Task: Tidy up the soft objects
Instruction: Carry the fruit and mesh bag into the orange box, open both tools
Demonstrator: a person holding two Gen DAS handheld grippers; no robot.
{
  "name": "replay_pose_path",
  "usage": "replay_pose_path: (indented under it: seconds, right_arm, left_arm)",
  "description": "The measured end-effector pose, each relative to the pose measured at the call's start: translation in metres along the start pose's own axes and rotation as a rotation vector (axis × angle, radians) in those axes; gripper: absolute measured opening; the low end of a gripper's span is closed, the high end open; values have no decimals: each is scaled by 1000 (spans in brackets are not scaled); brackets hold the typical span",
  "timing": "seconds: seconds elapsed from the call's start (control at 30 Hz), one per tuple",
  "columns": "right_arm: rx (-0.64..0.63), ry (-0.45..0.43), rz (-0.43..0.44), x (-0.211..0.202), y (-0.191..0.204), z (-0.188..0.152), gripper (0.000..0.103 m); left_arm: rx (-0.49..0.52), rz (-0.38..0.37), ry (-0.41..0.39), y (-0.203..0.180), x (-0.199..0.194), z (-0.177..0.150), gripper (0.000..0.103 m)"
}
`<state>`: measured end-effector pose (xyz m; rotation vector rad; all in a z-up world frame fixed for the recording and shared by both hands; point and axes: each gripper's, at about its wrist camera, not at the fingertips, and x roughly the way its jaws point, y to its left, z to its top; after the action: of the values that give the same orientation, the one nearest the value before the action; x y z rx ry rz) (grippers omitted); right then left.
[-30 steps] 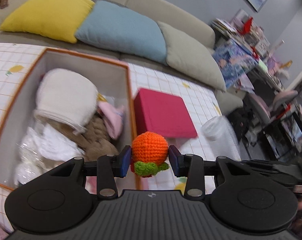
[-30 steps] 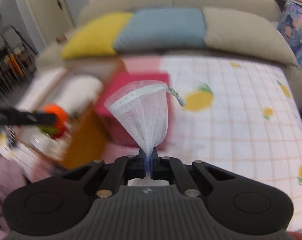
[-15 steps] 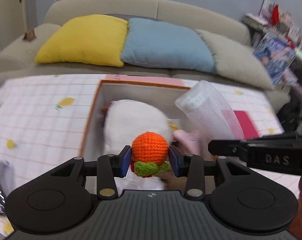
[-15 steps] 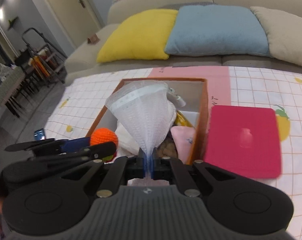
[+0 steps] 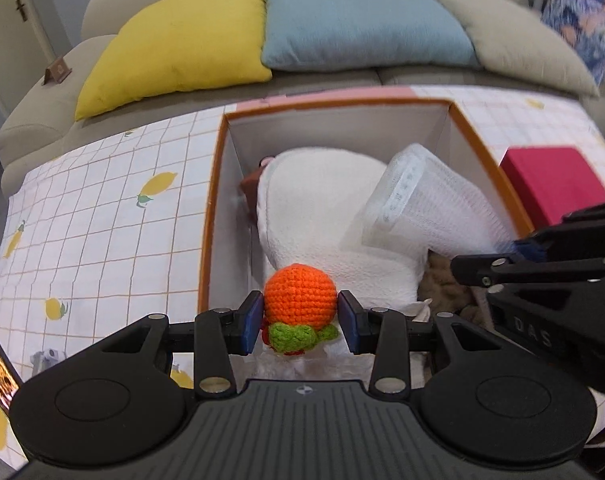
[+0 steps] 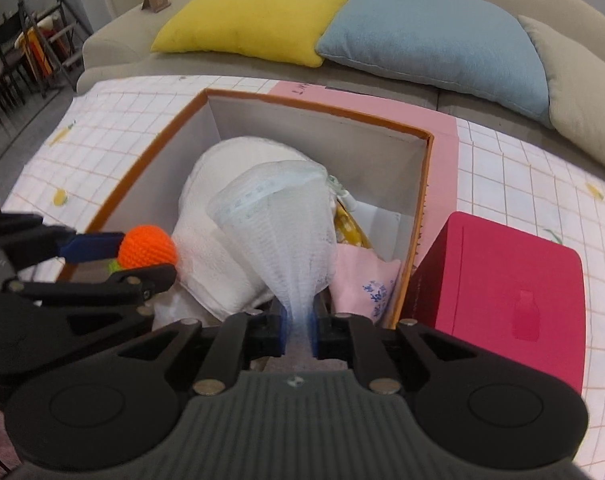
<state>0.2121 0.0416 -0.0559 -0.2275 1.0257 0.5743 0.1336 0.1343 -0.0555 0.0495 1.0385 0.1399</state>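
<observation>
While the left gripper (image 5: 300,322) hangs over the near end of the orange-rimmed box (image 5: 212,200), the main risk in the left wrist view is a poor landing. The crocheted orange ball (image 5: 300,300) is round and light; let go above the domed white towel (image 5: 326,208), it could roll down the slope, and I judge it might even hop the near rim onto the checked surface (image 5: 102,220). The left fingers (image 5: 251,320) stand partly apart and clamp the ball from both sides, their blue pads pressed to the yarn, green leaf hanging beneath. To the right, the white mesh cap (image 5: 426,204) leans across the towel inside the box, its tail running to the right gripper (image 5: 518,250) at the frame's edge.

From the right wrist view, the danger is a snag. The right gripper's (image 6: 298,330) jaws are opening, yet the gathered tail of the mesh cap (image 6: 274,232) sits between the right fingers (image 6: 280,330); whether it is free I cannot tell for certain. Fine netting may cling to a pad and be dragged back out. The cap's wide end rests on the towel (image 6: 210,248), beside a pink cloth (image 6: 362,276). A red box (image 6: 498,280) stands just right of the orange-rimmed box (image 6: 118,184), and the left gripper (image 6: 126,256) with the ball (image 6: 146,246) sits close by, so the two could collide.
</observation>
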Motion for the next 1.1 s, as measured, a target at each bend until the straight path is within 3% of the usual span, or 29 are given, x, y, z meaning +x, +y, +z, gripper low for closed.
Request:
replay_pose_path:
  seconds: [0.2,0.37,0.47,0.57,0.67,0.87,1.1]
  right_arm:
    - [-31,-21,-3,-5,-1,-1,35]
    - [-50,-46,-3,-16,0,-2,44]
    - [-61,-62,-10,-20,0,-3,52]
    - [-60,-82,-4,-25,-1,-4,56]
    - [-59,-102,-9,-31,-2,-5,60]
    - [-25,-150,-1,-52,-12,-4,64]
    - [6,-204,-7,-82,-20,-11,66]
  left_arm:
    - [97,79,53,-15,18,0,46]
    - [132,141,68,-20,29,1,51]
    - [105,122,65,-15,27,-2,57]
    - [83,102,28,-11,18,-4,73]
    - [82,90,-16,-10,4,-4,80]
    - [51,32,-97,-9,-26,-3,87]
    - [11,-8,-206,-13,-65,-8,87]
